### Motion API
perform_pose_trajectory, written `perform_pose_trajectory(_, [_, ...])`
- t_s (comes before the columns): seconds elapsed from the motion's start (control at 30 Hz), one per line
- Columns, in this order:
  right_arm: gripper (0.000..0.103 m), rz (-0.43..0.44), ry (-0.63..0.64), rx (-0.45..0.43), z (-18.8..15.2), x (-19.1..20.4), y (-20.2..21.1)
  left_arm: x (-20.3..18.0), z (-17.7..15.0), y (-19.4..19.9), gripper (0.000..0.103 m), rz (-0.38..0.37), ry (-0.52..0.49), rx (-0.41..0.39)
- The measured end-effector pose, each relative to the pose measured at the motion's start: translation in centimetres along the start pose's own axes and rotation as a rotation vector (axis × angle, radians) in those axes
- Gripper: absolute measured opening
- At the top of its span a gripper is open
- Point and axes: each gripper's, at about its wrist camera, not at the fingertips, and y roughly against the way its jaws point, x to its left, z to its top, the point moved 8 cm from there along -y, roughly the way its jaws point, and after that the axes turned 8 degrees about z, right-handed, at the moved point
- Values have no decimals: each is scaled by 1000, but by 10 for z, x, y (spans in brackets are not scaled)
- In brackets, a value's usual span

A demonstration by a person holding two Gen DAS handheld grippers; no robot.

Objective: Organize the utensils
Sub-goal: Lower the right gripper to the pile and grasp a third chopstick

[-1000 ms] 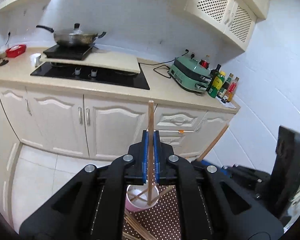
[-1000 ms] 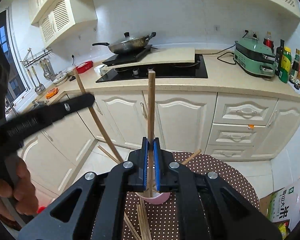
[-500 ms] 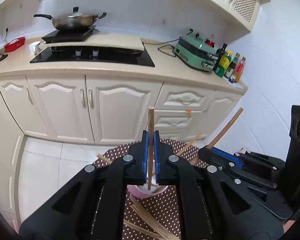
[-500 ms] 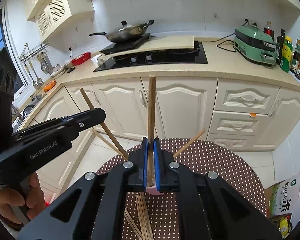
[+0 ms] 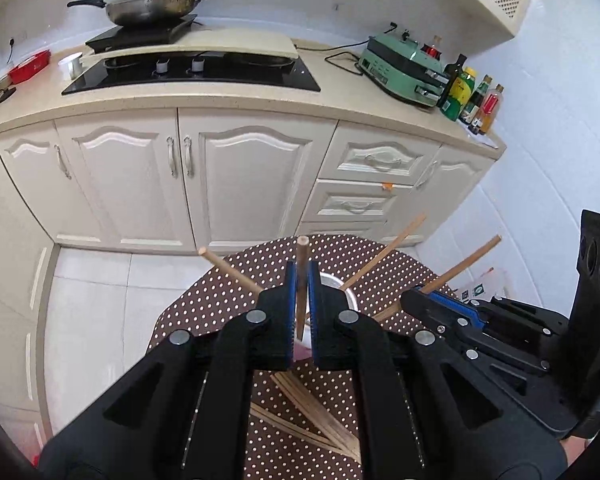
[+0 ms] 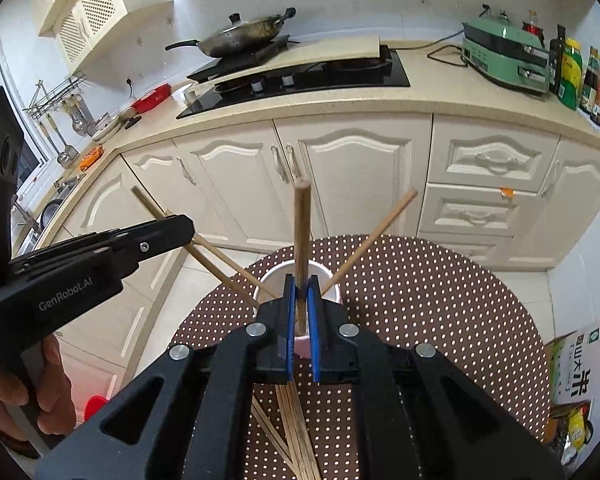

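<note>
A pink and white cup (image 6: 332, 276) stands on a round brown polka-dot table (image 6: 440, 300); it also shows in the left wrist view (image 5: 340, 284). Several wooden chopsticks lean in it. My left gripper (image 5: 301, 312) is shut on one upright chopstick (image 5: 301, 264) whose lower end is in the cup. My right gripper (image 6: 301, 316) is shut on another upright chopstick (image 6: 301, 232) over the cup. Each gripper shows in the other's view: the right one (image 5: 440, 300) and the left one (image 6: 172, 232). Loose chopsticks (image 6: 296, 432) lie on the table below the cup.
White kitchen cabinets (image 6: 360, 168) and a counter with a hob (image 6: 300, 76), a wok (image 6: 244, 32) and a green appliance (image 6: 504, 56) stand behind the table. Bottles (image 6: 580, 80) stand at the counter's right end. A rice bag (image 6: 580, 380) lies on the floor at right.
Both grippers have come down with their chopsticks, so the cup and table are nearer. The lower ends of the held chopsticks now reach into the cup.
</note>
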Motion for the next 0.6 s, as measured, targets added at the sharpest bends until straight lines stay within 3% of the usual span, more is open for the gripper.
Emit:
perform_pose_trajectory(0.27, [8, -1, -30, -17, -6, -1, 6, 7, -15, -5, 9, 41, -6, 55])
perform_pose_trajectory(0.33, [13, -2, -37, -20, -6, -2, 7, 8, -19, -5, 23, 45, -4, 64])
perform_pose_trajectory(0.4, [16, 0, -43, -25, -8, -3, 10, 10, -19, -2, 54, 47, 4, 54])
perform_pose_trajectory(0.6, [20, -3, -60, -40, -12, -8, 19, 13, -25, 4, 54, 39, 21, 46])
